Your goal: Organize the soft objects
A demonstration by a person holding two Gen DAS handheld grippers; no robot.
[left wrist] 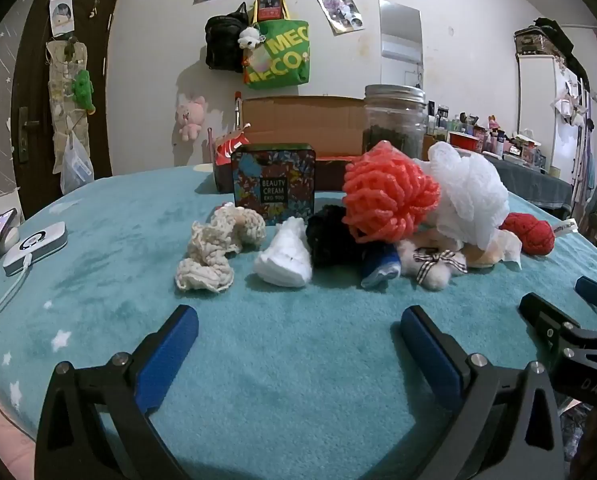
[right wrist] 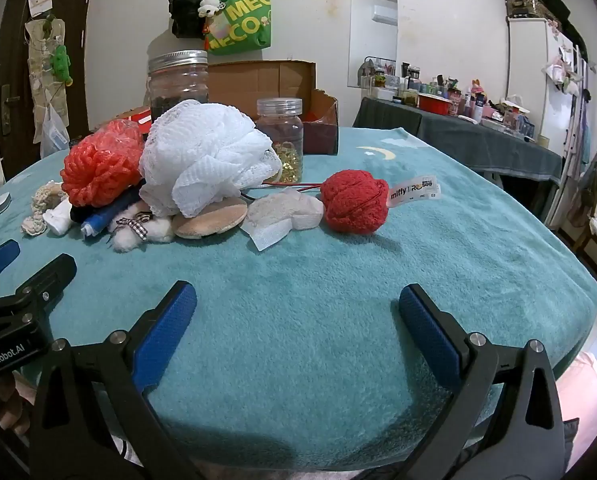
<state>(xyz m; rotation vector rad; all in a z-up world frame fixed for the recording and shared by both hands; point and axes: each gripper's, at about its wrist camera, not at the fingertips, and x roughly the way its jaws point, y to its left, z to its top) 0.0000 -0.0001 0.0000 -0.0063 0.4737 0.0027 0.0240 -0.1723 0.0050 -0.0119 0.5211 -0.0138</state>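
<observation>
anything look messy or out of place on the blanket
Yes. The soft things lie in one jumbled heap: the orange bath pouf and white bath pouf sit on top of smaller items. The red knitted ball lies apart to the right. Nothing looks spilled or damaged.

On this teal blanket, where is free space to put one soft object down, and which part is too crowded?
Free: the wide strip of teal blanket between the open right gripper and the pile, and the patch right of the red knitted ball. Also bare: left of the cream crochet piece, toward the white charger. Crowded: around the orange mesh sponge and white mesh sponge.
</observation>
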